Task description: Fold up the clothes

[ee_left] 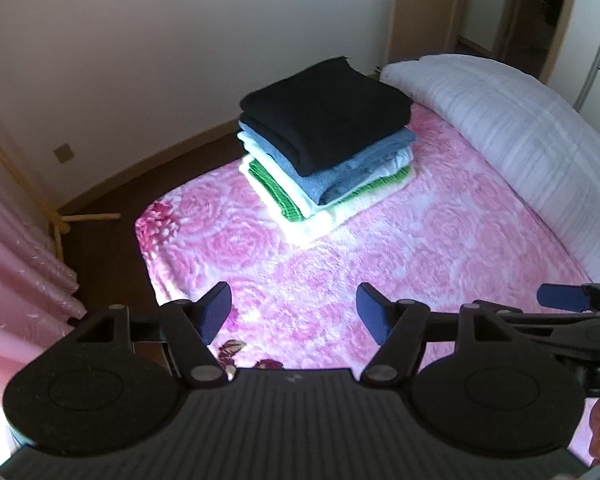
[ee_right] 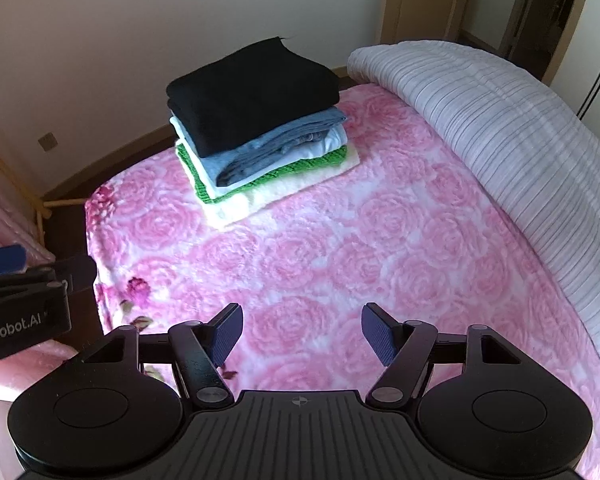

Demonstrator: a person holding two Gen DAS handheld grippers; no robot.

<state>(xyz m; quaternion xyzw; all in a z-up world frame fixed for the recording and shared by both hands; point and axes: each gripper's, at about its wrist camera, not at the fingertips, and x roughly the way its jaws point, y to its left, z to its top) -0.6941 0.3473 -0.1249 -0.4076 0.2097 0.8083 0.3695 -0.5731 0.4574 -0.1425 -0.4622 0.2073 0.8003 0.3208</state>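
We are hovering the left gripper [ee_left: 294, 314] and right gripper [ee_right: 302, 332], fingers apart and empty, over the pink bed [ee_right: 340, 248], short of the folded stack [ee_right: 256, 120] sitting finished-looking, so we are probably needing another unfolded garment.

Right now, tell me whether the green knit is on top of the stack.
No, the black garment tops the stack; the green knit lies near the bottom.
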